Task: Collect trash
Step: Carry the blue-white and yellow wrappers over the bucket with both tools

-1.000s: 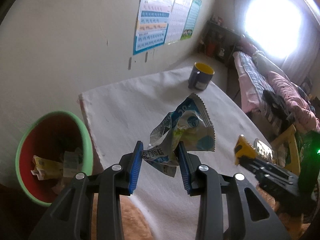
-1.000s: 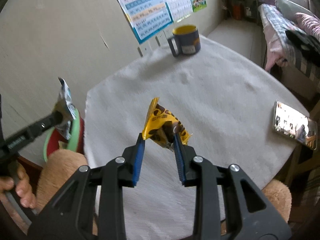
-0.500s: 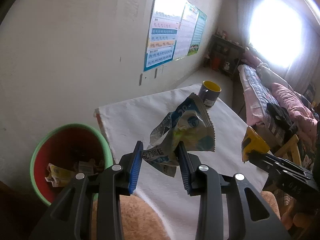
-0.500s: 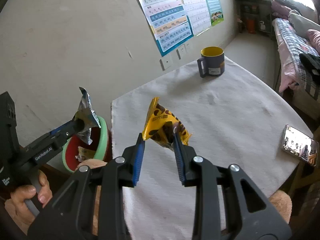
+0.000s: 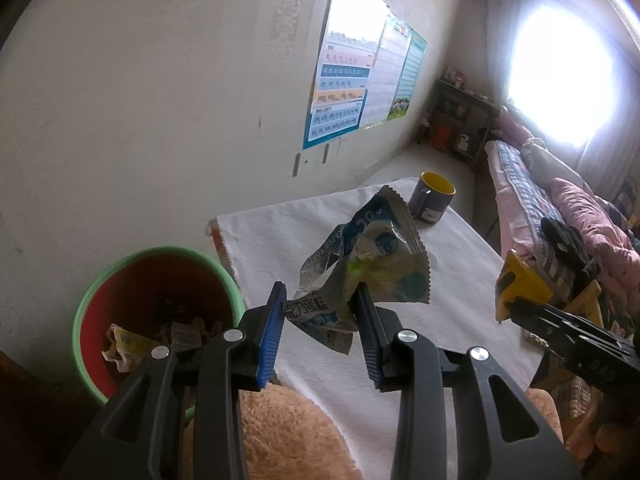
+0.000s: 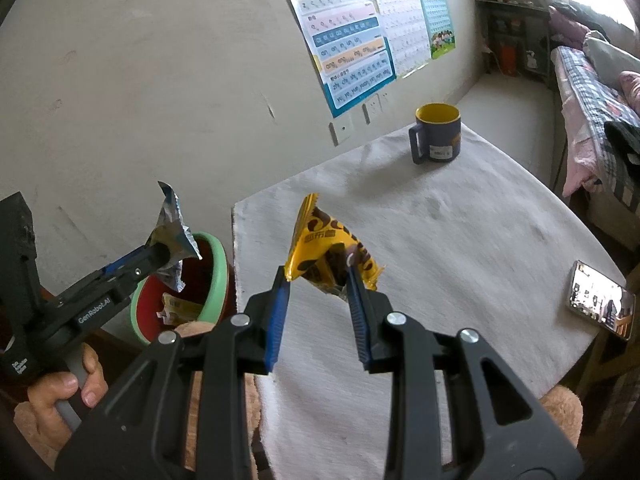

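In the left wrist view the left gripper [image 5: 320,322] has its jaws closed on a crumpled blue-and-silver snack wrapper [image 5: 368,264], gripped at its lower end and fanning out toward the frame centre; the print on it is only partly legible. In the right wrist view the right gripper [image 6: 316,296] has its jaws narrowed on a yellow-and-brown snack wrapper [image 6: 324,248], whose lower edge is hidden behind the fingers. That makes two wrappers, one per gripper, both held in the air above the near edge of the white-clothed counter [image 6: 460,232]. At lower left of the left view stands one red bin with a green rim [image 5: 158,308], just beside the counter's corner; it holds several crumpled scraps, too jumbled to count. One dark mug with a yellow inside [image 6: 438,134] stands upright near the counter's far edge, and one phone [image 6: 602,306] lies at its right edge, partly cut off by the frame. A hand [image 6: 66,386] gripping the left gripper's handle shows at lower left of the right view, half hidden. Three wall charts [image 6: 348,36] hang above, cropped at the top. A bed [image 5: 560,216] lies at far right, washed out by window glare.
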Available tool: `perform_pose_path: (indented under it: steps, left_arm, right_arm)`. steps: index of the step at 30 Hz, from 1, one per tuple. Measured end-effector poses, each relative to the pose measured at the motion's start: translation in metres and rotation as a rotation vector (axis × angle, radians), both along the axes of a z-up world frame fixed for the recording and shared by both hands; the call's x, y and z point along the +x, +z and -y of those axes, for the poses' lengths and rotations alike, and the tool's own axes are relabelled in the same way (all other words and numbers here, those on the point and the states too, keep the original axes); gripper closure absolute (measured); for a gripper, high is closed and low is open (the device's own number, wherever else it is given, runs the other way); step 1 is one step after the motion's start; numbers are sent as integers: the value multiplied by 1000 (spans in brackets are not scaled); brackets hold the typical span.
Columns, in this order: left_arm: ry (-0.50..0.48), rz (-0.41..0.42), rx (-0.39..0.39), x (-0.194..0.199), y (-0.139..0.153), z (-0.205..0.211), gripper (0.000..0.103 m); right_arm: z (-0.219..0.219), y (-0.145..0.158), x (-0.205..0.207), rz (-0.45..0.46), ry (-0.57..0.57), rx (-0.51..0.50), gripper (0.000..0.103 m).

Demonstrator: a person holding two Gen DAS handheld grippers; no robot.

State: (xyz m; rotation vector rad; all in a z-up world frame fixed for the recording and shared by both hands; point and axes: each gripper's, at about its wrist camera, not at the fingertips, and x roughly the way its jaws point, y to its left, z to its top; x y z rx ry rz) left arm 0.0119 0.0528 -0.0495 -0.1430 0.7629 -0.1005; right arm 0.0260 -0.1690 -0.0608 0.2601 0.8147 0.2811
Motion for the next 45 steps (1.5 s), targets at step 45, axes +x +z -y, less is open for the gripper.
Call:
perform_pose_path:
  steps: [45]
  left_arm:
    - [181,-36,-76,-7,-27,-90,70]
  right_arm:
    - [-105,-11,12,-57,197,-80,74]
